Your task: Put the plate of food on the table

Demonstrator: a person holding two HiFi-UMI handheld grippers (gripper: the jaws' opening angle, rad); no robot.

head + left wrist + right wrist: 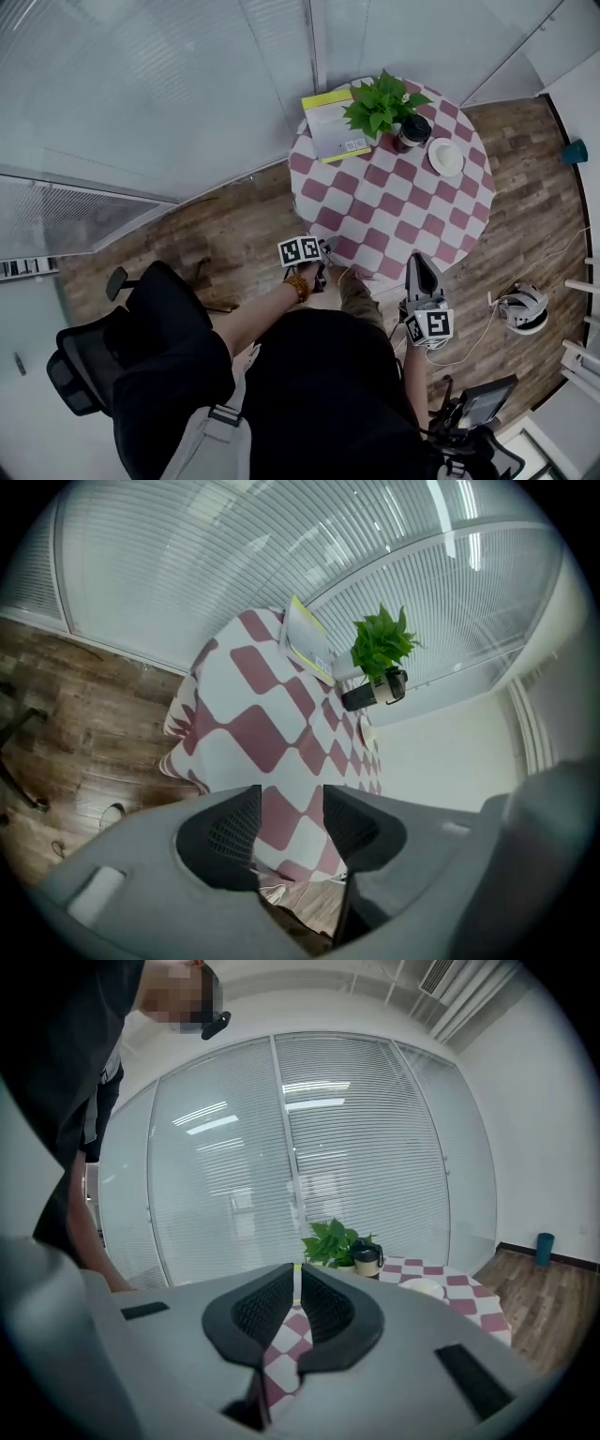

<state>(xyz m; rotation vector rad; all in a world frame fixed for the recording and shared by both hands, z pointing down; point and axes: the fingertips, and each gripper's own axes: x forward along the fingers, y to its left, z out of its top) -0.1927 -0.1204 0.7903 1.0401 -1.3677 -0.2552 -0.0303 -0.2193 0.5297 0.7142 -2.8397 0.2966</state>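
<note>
Head view: we count one round table in red-and-white checked cloth (394, 211). On it: one small white plate (446, 156) near right rim, one leafy green potted plant (380, 105), one dark lidded cup (412, 131), one yellow-green booklet (330, 122). Left gripper (322, 253) at near table edge, right gripper (422, 272) just off it.
Left gripper view alone: we see jaws apart, empty.
Right gripper view alone: jaws nearly touching, empty.

White plate (446, 156) on checkered table (394, 211)
</note>
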